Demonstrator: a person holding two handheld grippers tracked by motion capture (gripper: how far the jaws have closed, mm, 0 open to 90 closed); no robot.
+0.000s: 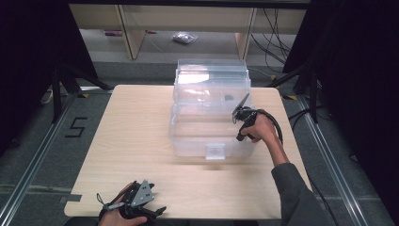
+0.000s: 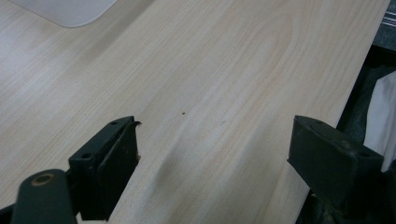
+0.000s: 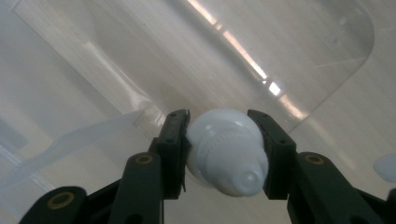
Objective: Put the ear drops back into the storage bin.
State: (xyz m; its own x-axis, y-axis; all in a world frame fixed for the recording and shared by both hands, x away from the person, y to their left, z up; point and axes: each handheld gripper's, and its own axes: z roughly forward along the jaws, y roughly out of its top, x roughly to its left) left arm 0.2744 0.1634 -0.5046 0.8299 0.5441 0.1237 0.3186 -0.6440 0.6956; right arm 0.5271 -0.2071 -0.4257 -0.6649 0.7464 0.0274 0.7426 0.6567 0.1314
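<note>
A clear plastic storage box point(image 1: 197, 136) stands at the middle of the wooden table point(image 1: 131, 141), its lid point(image 1: 211, 75) raised at the back. My right gripper point(image 1: 241, 114) hangs over the box's right side. In the right gripper view this gripper point(image 3: 218, 116) is shut on a white rounded plastic piece point(image 3: 226, 154) with a ridged neck, above the box's clear wall point(image 3: 299, 51). My left gripper point(image 1: 149, 210) rests at the table's near edge. Its jaws point(image 2: 215, 135) stand wide open over bare wood, with nothing between them.
A second small white thing point(image 3: 386, 167) peeks in at the right edge of the right gripper view. Beyond the table's edge lies white cloth point(image 2: 382, 112). On the floor are a "5" mark point(image 1: 75, 127), cables point(image 1: 277, 37) and a small bag point(image 1: 184, 37).
</note>
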